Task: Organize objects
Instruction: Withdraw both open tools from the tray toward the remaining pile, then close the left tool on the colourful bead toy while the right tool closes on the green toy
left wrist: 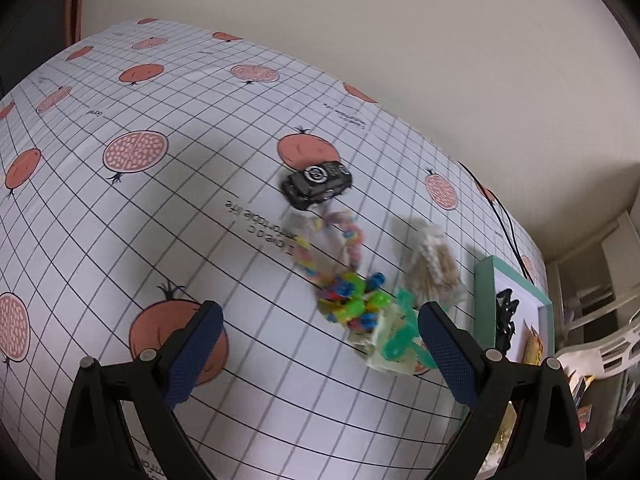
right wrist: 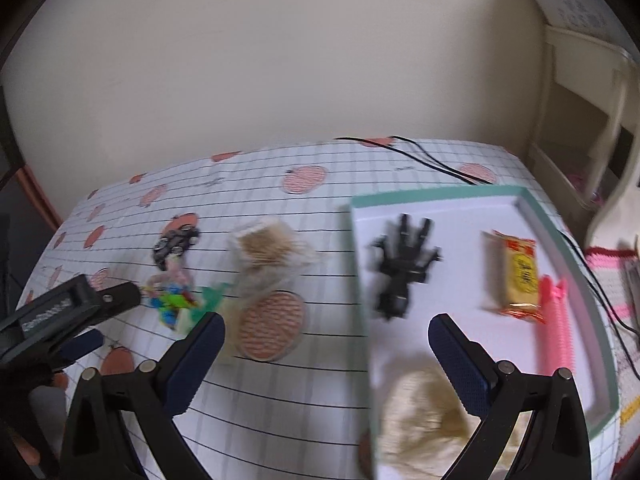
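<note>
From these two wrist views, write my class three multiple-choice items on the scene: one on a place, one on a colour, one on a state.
1. Where is the black toy hand?
A. inside the tray
B. on the tablecloth
C. in a gripper

2. What colour is the tray's rim?
A. red
B. teal green
C. black

3. How is the right gripper?
A. shut on the toy car
B. shut on the snack packet
C. open, holding nothing

Answers: 1 A, it lies on the tray's white floor; 2 B, the border is teal green; 3 C, its pads stand wide apart with nothing between.
</note>
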### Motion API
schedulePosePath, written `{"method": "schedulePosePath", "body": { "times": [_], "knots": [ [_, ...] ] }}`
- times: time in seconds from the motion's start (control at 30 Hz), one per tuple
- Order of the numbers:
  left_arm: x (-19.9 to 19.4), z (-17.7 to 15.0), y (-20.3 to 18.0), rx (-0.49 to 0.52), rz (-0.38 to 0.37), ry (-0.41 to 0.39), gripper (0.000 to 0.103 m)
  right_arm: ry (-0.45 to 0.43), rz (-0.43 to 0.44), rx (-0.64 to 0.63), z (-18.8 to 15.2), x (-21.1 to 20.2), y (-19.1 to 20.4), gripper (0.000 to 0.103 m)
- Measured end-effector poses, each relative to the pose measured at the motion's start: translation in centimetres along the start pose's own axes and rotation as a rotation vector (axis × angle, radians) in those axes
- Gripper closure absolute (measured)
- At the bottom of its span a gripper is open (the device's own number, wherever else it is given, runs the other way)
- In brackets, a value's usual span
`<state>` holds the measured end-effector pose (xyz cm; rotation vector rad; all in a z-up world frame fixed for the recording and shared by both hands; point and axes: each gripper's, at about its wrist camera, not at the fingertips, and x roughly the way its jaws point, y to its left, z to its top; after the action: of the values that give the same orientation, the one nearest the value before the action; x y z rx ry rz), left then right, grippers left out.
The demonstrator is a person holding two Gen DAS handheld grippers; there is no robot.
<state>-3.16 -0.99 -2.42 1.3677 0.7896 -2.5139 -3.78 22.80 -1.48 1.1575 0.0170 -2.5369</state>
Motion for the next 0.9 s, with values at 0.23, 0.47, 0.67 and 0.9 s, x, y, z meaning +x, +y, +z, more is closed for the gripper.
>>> {"method": "schedulePosePath", "body": {
  "times": [0.23,0.47,0.67,0.9],
  "knots": [
    [0.7,1.0,1.2,-0.025,0.001,0.002,0.005,0.027,0.044,-0.033,-0.4,1.6,2.3,0.002],
    [1.9,1.5,1.3,-0.023,-0.002,0.031,0.005,0.047,0.071,-0.036,-0.7,3.2,3.3,0.012],
    [2.8,1.8,0.7,0.011,0.003,0.032,0.005,0.060,0.114,-0.046,-0.9,4.3,4.5,0.022],
    [3.5,2.1,-0.1,0.043,-0.021,0.034,0.010,0.061,0.147,-0.070,-1.1,4.6,6.0,0.052]
  ]
}}
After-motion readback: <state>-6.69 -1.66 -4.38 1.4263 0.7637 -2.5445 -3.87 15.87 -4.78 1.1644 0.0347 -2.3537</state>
